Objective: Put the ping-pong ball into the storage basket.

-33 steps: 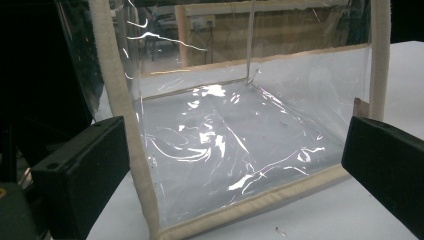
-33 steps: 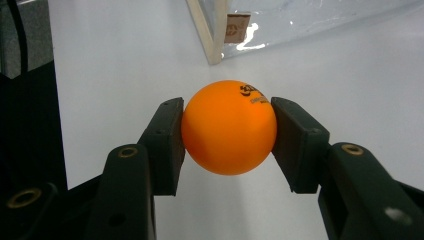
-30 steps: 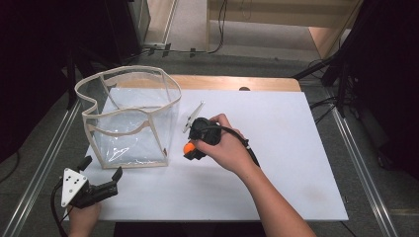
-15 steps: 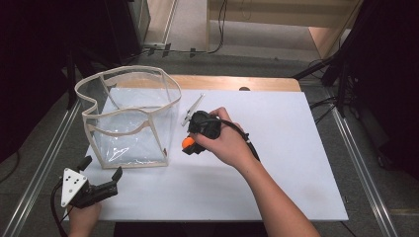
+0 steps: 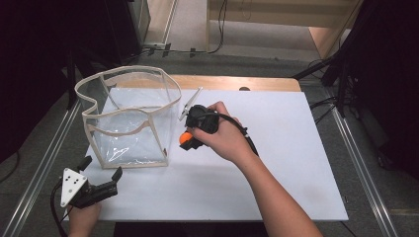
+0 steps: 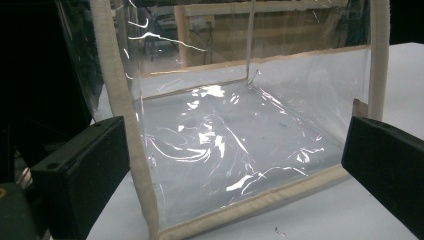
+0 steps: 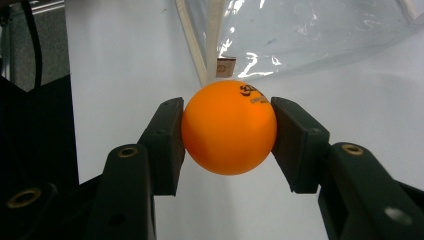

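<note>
The glossy orange ball (image 7: 229, 128), bearing small dark print, is sitting clamped between the right gripper (image 5: 187, 140) jaws beside the clear bag (image 5: 129, 118), seemingly nearer than before; the left gripper (image 5: 102, 187) jaws are gaping apart.

From my seat, the orange ball (image 7: 229, 128) looks like smooth, matt plastic with small black print near its top. My right gripper (image 7: 227, 132) has matt black plastic jaws set with brass-coloured rivets. The clear bag (image 6: 235, 145) is thin, glossy, wrinkled film that catches glare, edged in rough beige cloth binding. The table top (image 5: 276, 148) is flat, matt white, with a wooden strip at the far edge.
</note>
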`<action>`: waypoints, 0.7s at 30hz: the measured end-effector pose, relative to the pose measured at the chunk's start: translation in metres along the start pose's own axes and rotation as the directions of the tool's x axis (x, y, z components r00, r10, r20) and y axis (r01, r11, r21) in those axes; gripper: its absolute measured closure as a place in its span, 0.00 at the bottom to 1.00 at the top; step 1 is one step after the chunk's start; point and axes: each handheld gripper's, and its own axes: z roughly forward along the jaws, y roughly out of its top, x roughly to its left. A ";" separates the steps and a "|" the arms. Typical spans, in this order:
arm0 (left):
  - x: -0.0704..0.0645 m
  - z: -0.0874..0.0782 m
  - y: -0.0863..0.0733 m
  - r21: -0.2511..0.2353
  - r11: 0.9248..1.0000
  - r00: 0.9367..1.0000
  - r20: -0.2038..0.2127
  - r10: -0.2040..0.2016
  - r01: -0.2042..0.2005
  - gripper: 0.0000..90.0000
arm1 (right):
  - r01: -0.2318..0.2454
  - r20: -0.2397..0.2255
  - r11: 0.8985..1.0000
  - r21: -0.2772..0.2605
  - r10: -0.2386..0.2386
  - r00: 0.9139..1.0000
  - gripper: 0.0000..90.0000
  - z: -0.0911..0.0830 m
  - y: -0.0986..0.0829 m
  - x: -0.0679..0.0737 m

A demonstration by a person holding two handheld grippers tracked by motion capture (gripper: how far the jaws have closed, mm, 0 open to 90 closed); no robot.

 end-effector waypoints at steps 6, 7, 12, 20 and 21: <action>0.000 0.000 0.000 0.000 1.000 1.000 -0.002 0.002 -0.002 0.00 | 0.000 0.002 1.000 -0.003 0.000 1.000 0.53 -0.004 0.004 -0.001; 0.000 0.000 0.000 0.001 1.000 1.000 -0.001 0.001 -0.001 0.00 | 0.004 -0.004 1.000 -0.005 -0.004 1.000 0.53 -0.005 0.005 -0.001; 0.000 0.000 0.000 0.000 1.000 1.000 -0.001 0.002 -0.002 0.00 | 0.002 -0.004 1.000 -0.006 -0.002 1.000 0.53 -0.008 0.009 -0.002; 0.000 0.000 0.000 0.000 1.000 1.000 0.000 0.001 -0.001 0.00 | 0.011 -0.020 1.000 -0.013 -0.012 1.000 0.53 -0.010 0.017 -0.003; 0.000 0.000 0.000 0.000 1.000 1.000 0.000 0.002 -0.002 0.00 | 0.016 -0.019 1.000 -0.013 -0.016 1.000 0.53 -0.011 0.018 -0.003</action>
